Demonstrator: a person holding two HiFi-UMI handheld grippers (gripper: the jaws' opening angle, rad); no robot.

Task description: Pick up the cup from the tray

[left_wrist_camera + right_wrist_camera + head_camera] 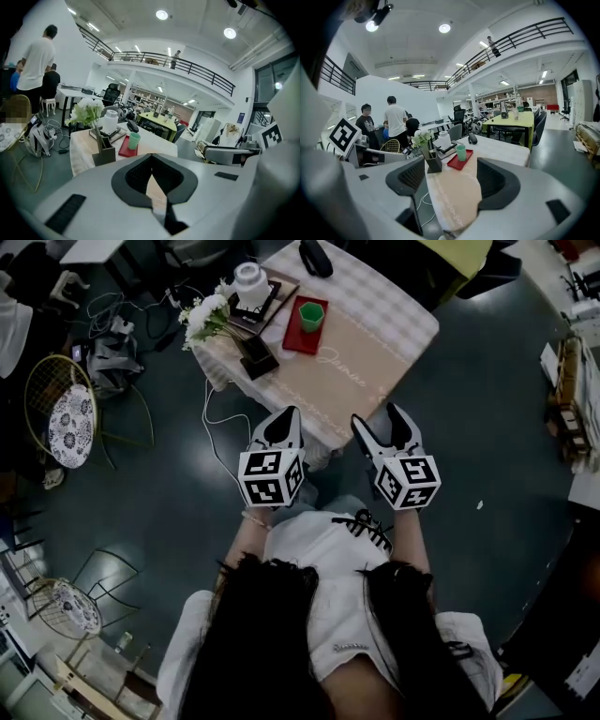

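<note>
One cup (310, 315) upright on tray (297, 339), left tongs (289, 415) closed, right tongs (375, 416) gaping, both empty

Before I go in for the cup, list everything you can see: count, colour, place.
table: 1, pale checked cloth with beige runner, ahead of both grippers
tray: 1, red, on the table
cup: 1, green, upright on the tray
flowers: 1 bunch, white, in the box
box: 1, dark, table's left edge
container: 1, white, left of the tray
object: 1, black, table's far end
chairs: 2, wire, patterned pads, floor at left
cable: 1, white, floor beside the table
people: several, far across the room
left gripper: 1, white, jaws together, empty
right gripper: 1, white, jaws apart, empty
</note>
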